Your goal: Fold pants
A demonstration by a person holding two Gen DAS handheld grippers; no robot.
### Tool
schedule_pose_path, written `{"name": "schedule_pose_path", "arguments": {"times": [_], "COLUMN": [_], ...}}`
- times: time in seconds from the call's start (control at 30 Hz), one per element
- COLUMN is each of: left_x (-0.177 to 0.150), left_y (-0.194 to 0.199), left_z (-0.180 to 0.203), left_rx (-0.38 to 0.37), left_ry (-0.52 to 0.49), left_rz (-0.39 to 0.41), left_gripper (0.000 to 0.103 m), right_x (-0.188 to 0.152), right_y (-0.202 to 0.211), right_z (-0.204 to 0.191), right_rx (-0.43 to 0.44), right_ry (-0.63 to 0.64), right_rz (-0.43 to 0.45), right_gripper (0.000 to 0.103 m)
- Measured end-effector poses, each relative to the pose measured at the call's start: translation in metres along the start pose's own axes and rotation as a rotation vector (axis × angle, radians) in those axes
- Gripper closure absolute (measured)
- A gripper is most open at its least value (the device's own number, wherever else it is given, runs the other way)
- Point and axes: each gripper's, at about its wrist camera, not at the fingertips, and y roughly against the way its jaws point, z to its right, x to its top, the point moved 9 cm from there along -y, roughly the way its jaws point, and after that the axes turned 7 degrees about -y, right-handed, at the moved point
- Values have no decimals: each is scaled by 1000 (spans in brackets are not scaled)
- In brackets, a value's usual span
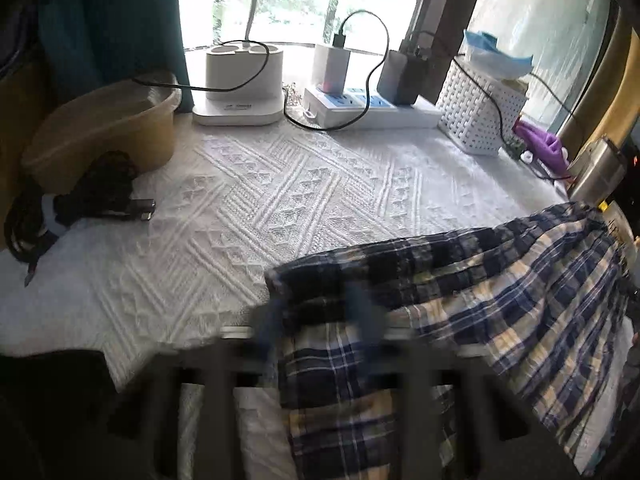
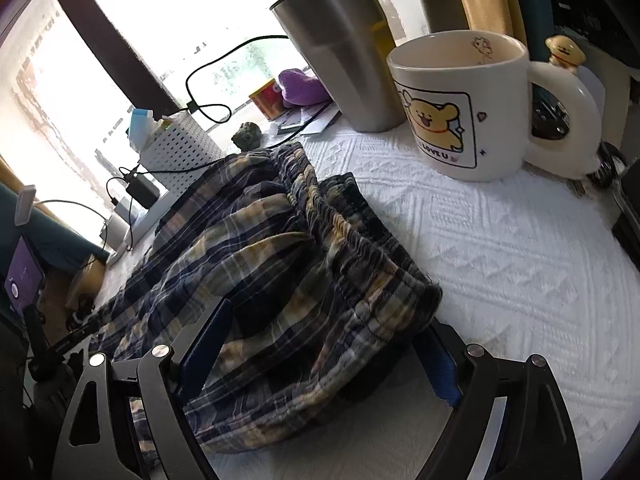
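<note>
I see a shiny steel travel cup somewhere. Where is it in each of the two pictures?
Left wrist view: the steel cup sits at the far right edge, just above the plaid pants.
Right wrist view: it stands top centre, beside the bear mug.
Shared landmark: the white woven basket.

A bear mug (image 2: pixel 460 108) stands beside a steel tumbler (image 2: pixel 340 48) on the white tabletop (image 1: pixel 280 200); a power strip (image 1: pixel 372 108), a white basket (image 1: pixel 476 116) and possibly a tan basin (image 1: pixel 108 128) sit by the window.
</note>
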Motion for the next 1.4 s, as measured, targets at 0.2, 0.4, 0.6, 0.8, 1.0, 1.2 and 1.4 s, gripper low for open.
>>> {"name": "schedule_pose_path", "arguments": {"times": [0.2, 0.4, 0.6, 0.8, 1.0, 1.2, 1.4], "left_x": [11, 15, 13, -16, -65, -95, -96], "left_y": [-2, 2, 34, 68, 74, 72, 74], "left_z": [-23, -27, -21, 5, 38, 37, 35], "left_rx": [50, 30, 51, 23, -29, -26, -32], "left_ry": [41, 80, 81, 67, 67, 123, 154], "left_rz": [22, 19, 49, 41, -22, -56, -58], "left_gripper": [101, 101, 50, 50, 50, 50, 50], "right_x": [2, 3, 2, -6, -17, -17, -1], "right_y": [-4, -5, 1, 10, 12, 6, -9], "right_z": [-1, -1, 4, 6, -1, -11, -17], "right_rx": [-8, -18, -8, 7, 45, 99, 147], "right_ry": [19, 25, -5, -12, -12, -32, -85], "right_rz": [10, 19, 25, 22, 4, -7, 6], "right_gripper": [15, 15, 15, 15, 15, 15, 15]}}
